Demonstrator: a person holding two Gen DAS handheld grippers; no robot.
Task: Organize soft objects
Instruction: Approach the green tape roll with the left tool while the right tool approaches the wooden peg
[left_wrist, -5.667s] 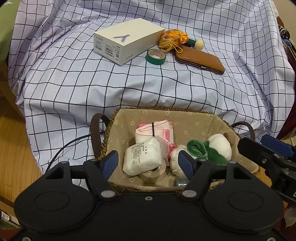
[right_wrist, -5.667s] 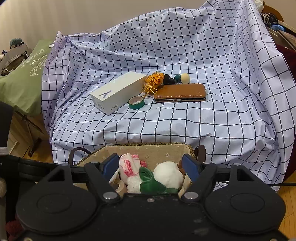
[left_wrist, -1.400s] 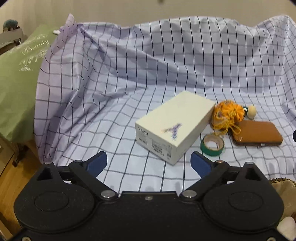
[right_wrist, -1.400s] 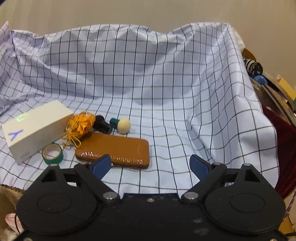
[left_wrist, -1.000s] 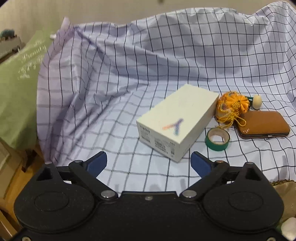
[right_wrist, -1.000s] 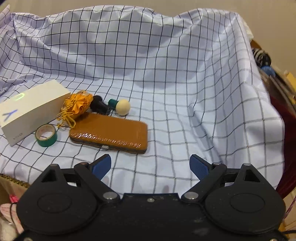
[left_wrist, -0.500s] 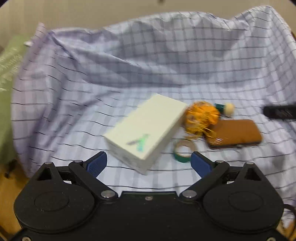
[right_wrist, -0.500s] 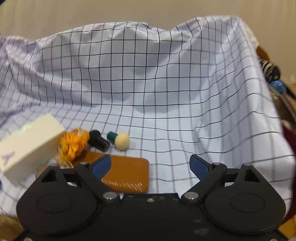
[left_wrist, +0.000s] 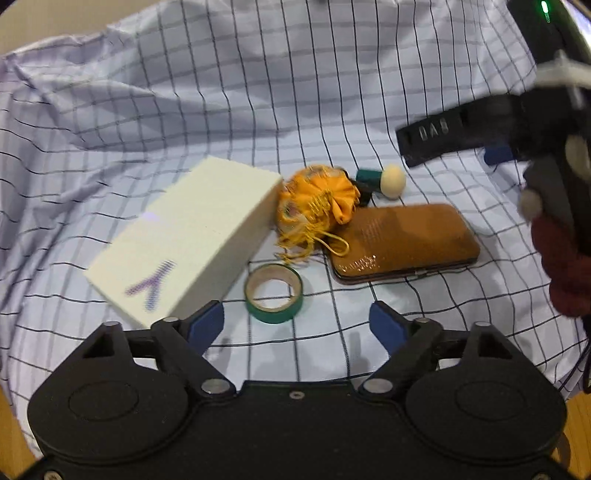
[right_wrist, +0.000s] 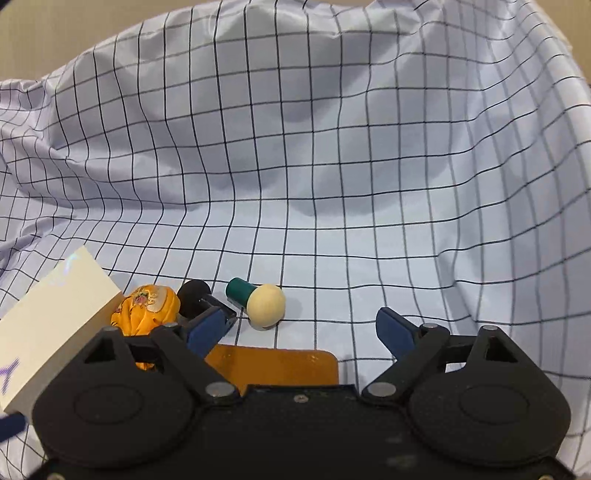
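Hovering over the checked cloth (left_wrist: 295, 92), the left hand-held gripper (left_wrist: 297, 325) has its blue fingers (left_wrist: 205, 325) spread with nothing between them — its jaws have just been closing, yet only bare cloth lies in the gap. Just ahead of it sits a green tape roll (left_wrist: 274, 293). Ahead and to its left lies a white box (left_wrist: 184, 240) with a purple mark on top. Beyond the tape roll, an orange fabric pouch (left_wrist: 317, 201) with trailing gold cords rests against the box's far corner and touches a brown leather case (left_wrist: 402, 242), which lies ahead and to the right. Past the pouch is a cream-headed stamp with a green handle (left_wrist: 384, 179), lying on its side.

The right hand-held gripper (right_wrist: 304, 330) is released too, nothing held. Its left fingertip sits over the edge of the case (right_wrist: 273, 363), which lies directly beneath it. The stamp (right_wrist: 258, 301) rests just ahead, between the fingers, nearer the left one. The pouch (right_wrist: 146, 308) and a black round thing (right_wrist: 192, 297) beside it lie ahead to its left, with the box (right_wrist: 51, 325) farther left. In the left view, this gripper (left_wrist: 461, 133) shows blurred at the far right, above the case — a dark red sleeve (left_wrist: 565, 269) hangs below it.
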